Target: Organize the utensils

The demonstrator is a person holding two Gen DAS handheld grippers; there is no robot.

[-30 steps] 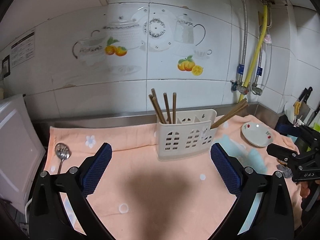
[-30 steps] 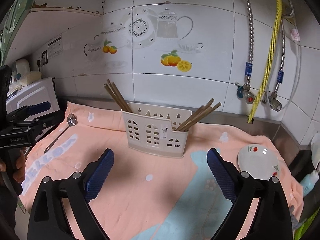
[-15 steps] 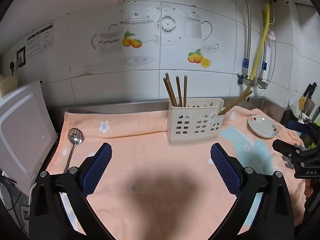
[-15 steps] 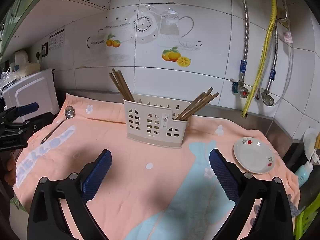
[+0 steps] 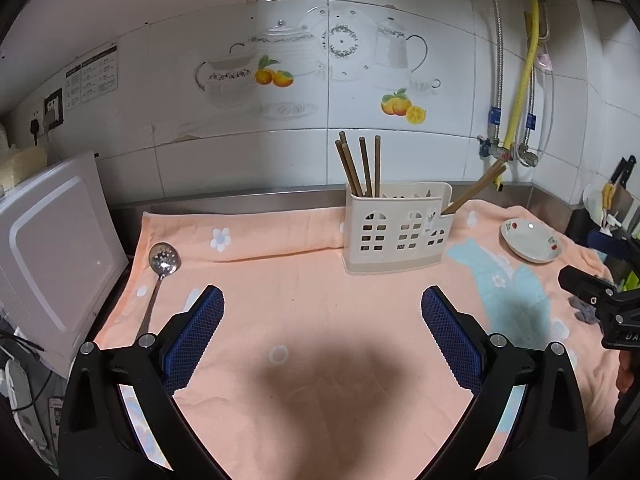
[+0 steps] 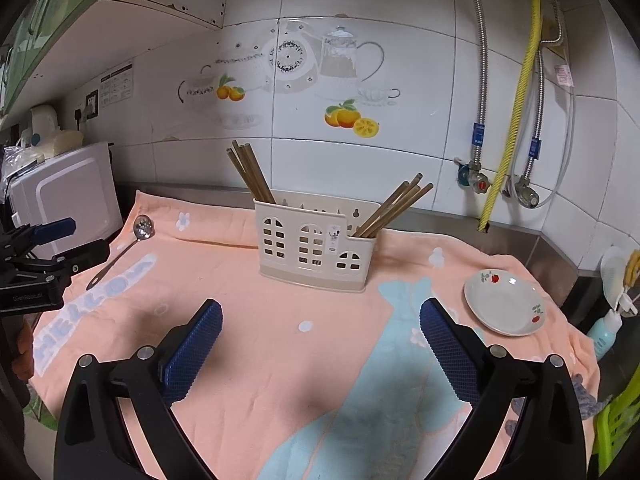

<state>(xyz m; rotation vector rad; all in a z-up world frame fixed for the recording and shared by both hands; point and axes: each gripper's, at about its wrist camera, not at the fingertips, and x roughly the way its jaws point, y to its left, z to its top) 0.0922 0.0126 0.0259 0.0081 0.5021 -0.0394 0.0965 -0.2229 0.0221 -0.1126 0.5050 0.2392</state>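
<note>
The left gripper (image 5: 322,312) hangs above the peach towel (image 5: 304,280) with its blue pads spread wide and nothing between them. The right gripper (image 6: 320,320) is just as wide and equally empty, over the towel's pale blue patch. Ahead of both stands the cream utensil holder (image 6: 316,248), upright near the steel back edge, with one bunch of wooden chopsticks (image 6: 250,172) in its left compartment and another bunch (image 6: 394,208) leaning out to the right (middle compartment contents unclear). A slotted metal spoon (image 5: 160,276) lies flat on the towel's left edge, well apart from the holder. A small white dish (image 6: 504,303) sits on the right.
</note>
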